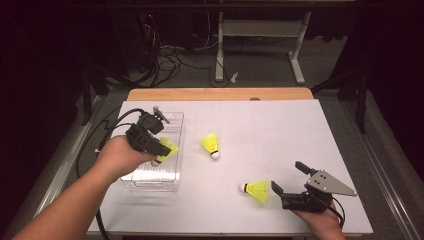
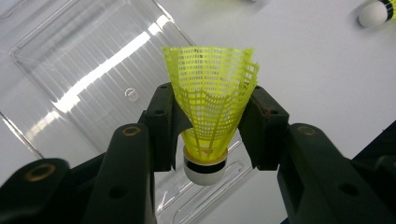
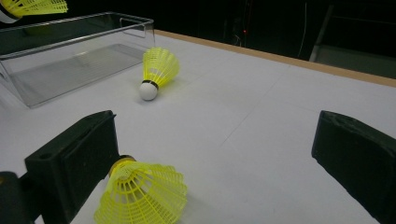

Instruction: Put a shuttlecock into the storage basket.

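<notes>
My left gripper [image 1: 164,148] is shut on a yellow mesh shuttlecock [image 1: 170,148] and holds it over a clear plastic bin [image 1: 172,172]. In the left gripper view the jaws pinch the skirt [image 2: 210,93] just above its white cork, with the bin's floor [image 2: 79,70] below. A second shuttlecock [image 1: 210,144] lies mid-table, cork toward me. A third shuttlecock [image 1: 256,190] lies on its side by my right gripper [image 1: 289,178], which is open. In the right gripper view that shuttlecock [image 3: 142,193] rests against the left jaw's inner face, with the gripper [image 3: 215,149] spread wide.
The white table top [image 1: 280,130] has a wooden strip along its far edge. The bin [image 3: 70,60] stands at the table's left side, with the middle shuttlecock [image 3: 156,70] just beside it. Cables and a desk frame [image 1: 260,30] sit on the dark floor beyond.
</notes>
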Available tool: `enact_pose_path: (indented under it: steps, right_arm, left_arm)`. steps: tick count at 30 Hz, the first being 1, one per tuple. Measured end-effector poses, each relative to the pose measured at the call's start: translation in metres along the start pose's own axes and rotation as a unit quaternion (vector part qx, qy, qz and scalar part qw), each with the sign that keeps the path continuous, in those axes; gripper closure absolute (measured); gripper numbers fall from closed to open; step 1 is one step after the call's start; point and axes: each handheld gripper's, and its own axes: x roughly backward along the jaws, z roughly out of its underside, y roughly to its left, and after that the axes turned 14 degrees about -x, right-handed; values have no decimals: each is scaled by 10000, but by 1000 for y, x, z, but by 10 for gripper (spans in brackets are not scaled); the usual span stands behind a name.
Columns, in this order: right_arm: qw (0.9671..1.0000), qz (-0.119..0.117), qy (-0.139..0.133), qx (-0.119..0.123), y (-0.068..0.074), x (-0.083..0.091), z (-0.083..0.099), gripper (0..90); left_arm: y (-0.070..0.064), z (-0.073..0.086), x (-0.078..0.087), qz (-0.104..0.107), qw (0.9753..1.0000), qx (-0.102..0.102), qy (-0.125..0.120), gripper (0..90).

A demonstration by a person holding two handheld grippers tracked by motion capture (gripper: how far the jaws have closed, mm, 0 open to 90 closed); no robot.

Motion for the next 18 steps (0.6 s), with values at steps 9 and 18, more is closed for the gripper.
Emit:
enact_pose_path:
  steps: [9,18]
  right_arm:
    - [10000,-11,-7,-30,0,0,0,9]
    - [10000,-24,-18,-25,-1,2,-1,10]
  left_arm:
    - [12,4,-4,-55,9999,123,104,602]
    - [25,3,-16,-97,9994,209,275,601]
